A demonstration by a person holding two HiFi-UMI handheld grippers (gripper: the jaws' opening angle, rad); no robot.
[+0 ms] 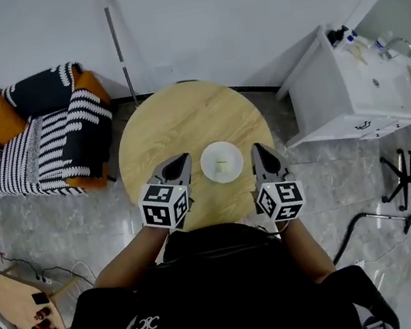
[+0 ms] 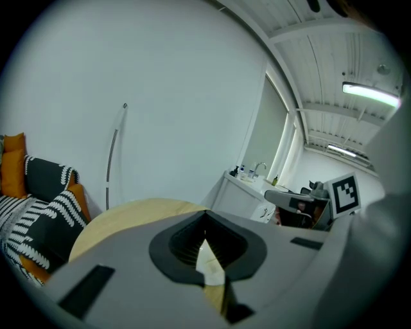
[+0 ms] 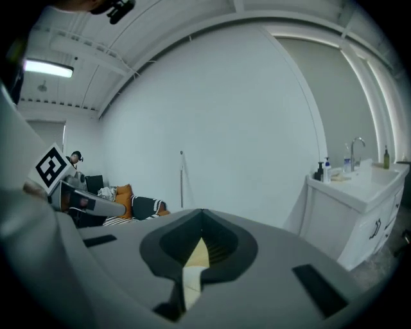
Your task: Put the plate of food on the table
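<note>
Looking down through the head view, I log the plate of food (image 1: pixel 221 161) already resting on the round desk (image 1: pixel 174 118), on the near half of the top and close to the person's body. It lies between the two tools: the left gripper (image 1: pixel 181 160) is just off its left rim and the right gripper (image 1: pixel 259 149) just off its right rim, and neither touches it. I cannot call one hand nearer; the plate sits roughly midway. Being round, it has no long axis to line up on, so either side offers the same approach. Both jaws are closed with nothing held. In each gripper view the dark pads meet at the tip, and only a thin sliver of pale and wood colour shows through the slit behind them. The plate is white, smooth and shallow, likely ceramic or hard plastic, with a small pale yellowish piece of food at its centre; what the food is I cannot tell. The desk is light wood with a visible grain and a clean circular edge. My judgement: the placing looks complete, and both hands need only stay off the rim.
</note>
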